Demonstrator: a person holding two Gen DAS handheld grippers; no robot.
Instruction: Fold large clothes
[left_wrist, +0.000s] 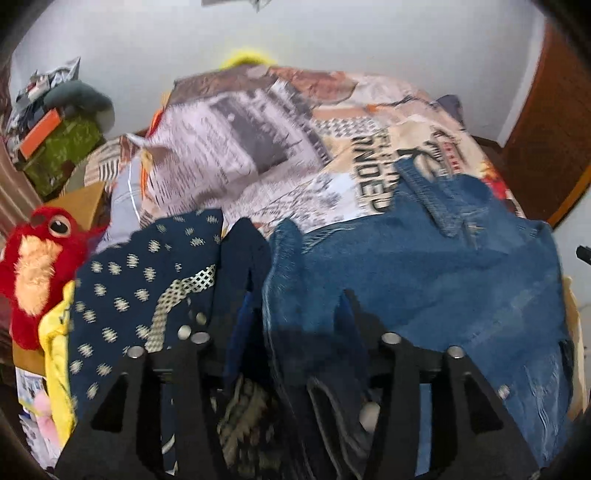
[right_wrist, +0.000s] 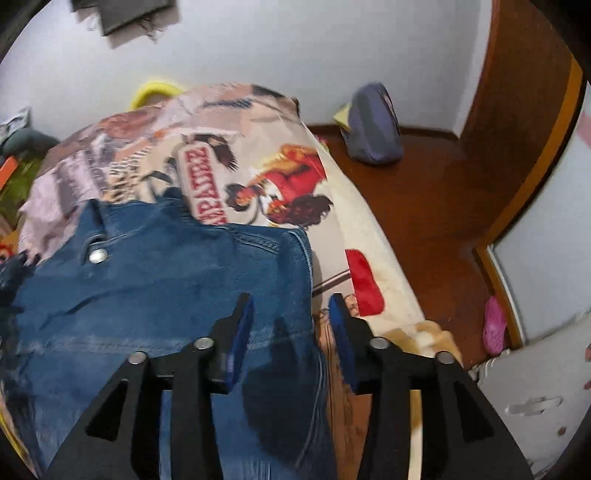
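Blue jeans (left_wrist: 424, 277) lie spread on a bed with a printed cover (left_wrist: 258, 147). My left gripper (left_wrist: 301, 295) hangs low over their left edge, jaws apart; the denim edge lies between the fingers and the pads do not press it. In the right wrist view the jeans (right_wrist: 147, 295) show a metal waist button (right_wrist: 98, 255). My right gripper (right_wrist: 290, 299) straddles their right side seam, open, with one finger over the denim and the other over the printed cover (right_wrist: 240, 177).
A navy patterned garment (left_wrist: 140, 280) lies left of the jeans, beside a red plush toy (left_wrist: 37, 266) and yellow cloth (left_wrist: 55, 332). Right of the bed, on the wooden floor (right_wrist: 424, 206), are a grey-purple bag (right_wrist: 373, 129) and a pink shoe (right_wrist: 495, 325).
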